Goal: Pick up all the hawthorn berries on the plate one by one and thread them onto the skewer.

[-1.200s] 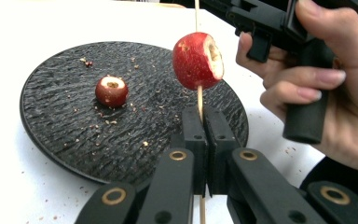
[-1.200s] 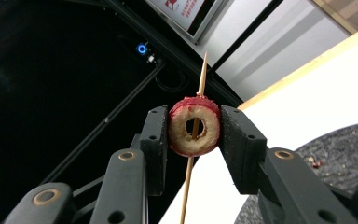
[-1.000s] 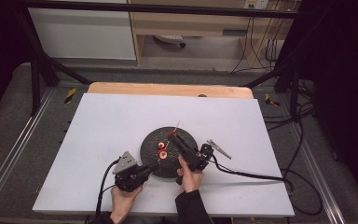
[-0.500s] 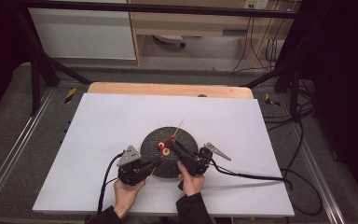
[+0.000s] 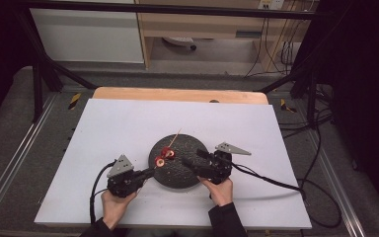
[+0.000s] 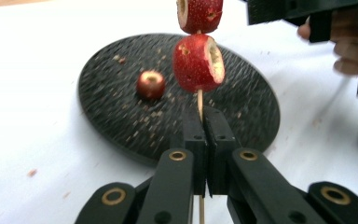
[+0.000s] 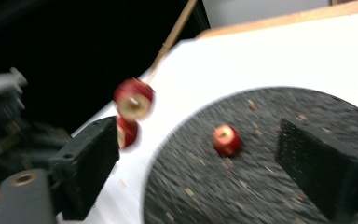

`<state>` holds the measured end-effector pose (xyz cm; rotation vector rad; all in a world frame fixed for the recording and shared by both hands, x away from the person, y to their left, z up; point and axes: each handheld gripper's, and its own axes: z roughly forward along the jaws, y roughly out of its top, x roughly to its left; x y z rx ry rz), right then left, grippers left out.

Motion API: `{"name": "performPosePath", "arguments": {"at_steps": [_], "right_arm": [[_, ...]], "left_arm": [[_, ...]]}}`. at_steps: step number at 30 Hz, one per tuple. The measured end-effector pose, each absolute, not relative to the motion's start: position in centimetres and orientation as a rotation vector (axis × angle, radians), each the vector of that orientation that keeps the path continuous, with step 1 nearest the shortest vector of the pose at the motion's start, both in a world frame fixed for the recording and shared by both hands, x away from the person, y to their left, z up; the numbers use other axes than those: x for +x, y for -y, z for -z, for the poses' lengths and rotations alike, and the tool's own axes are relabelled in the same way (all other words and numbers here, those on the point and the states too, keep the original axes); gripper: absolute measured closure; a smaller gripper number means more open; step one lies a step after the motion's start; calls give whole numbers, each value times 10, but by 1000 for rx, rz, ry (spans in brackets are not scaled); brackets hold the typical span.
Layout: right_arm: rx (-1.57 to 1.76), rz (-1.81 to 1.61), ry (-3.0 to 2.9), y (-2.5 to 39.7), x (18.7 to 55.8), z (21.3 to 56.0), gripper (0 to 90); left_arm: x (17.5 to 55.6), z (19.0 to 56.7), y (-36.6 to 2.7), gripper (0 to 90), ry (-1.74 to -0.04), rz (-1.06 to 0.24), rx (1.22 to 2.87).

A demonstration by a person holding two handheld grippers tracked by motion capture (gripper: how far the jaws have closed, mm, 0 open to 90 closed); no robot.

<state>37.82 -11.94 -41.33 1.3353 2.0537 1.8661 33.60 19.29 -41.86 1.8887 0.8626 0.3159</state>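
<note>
My left gripper is shut on the lower end of a thin wooden skewer. Two red cored fruit pieces are threaded on it, one above the other. In the high view the left gripper holds the skewer slanting over the left side of the round black plate. A third red piece lies loose on the plate. My right gripper is open over the plate, with the loose piece ahead of it. In the high view the right gripper points left at the skewered pieces.
The plate sits near the front middle of a white tabletop, with crumbs scattered on it. A wooden strip runs along the table's far edge. Cables trail from both grippers. Black frame bars and a shelf stand beyond the table.
The left gripper has carried the skewer and its two pieces leftward and toward the front edge. The right gripper has drawn back a little to the right.
</note>
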Motion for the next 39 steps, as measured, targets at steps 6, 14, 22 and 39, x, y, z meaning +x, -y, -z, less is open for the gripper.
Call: {"name": "performPosePath", "arguments": {"at_steps": [6,14,22,39], "right_arm": [[1279,-1600,-2253,127,384,412,67],[1110,-1285,-2441,117,389,403,49],[967,-1099,-2549,93,399,384,81],[925,-923,-2673,46,444,381,128]], "left_arm": [[331,421,-213,880,-868,-343,1938],[322,423,-243,880,-874,-337,1957],[319,425,-258,880,-891,-356,1972],[313,430,-274,879,-889,-337,1961]]}}
